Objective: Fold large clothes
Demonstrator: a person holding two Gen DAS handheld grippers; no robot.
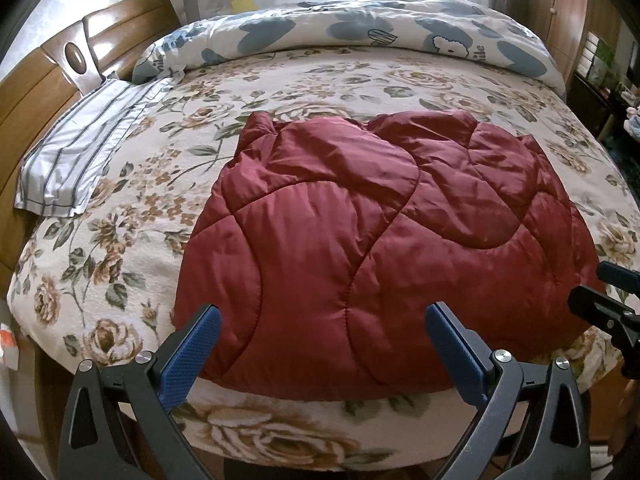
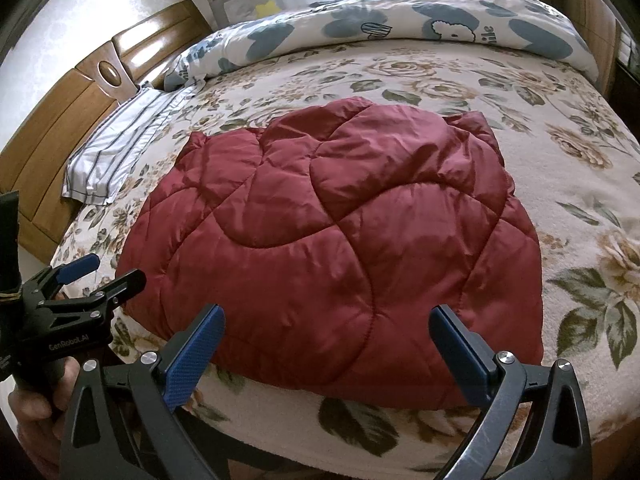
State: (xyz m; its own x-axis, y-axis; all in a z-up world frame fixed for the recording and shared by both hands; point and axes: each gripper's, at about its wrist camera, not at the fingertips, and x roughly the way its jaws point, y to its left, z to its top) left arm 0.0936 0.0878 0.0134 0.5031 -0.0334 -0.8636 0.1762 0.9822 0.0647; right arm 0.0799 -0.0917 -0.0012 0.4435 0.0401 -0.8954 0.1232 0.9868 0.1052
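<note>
From where I sit, the quilted maroon jacket (image 1: 360, 240) lies spread on the floral bedspread (image 1: 120, 264), its near hem close to the bed's near edge and directly ahead of both tools. My left gripper (image 1: 322, 344) hangs just off that edge with its jaws spread wide and nothing between them; the hem sits beyond the tips, apart from them. My right gripper (image 2: 326, 346) is the same: jaws wide apart, empty, facing the hem. The garment seems slightly longer from near edge toward the rolled duvet (image 1: 360, 28) than across, though the lens bends things too much to be sure. Each tool faces its own half of the hem, left toward the headboard (image 1: 48, 80) side. Neither looks clearly nearer; I judge both must reach forward and down to pinch the near corners.
</note>
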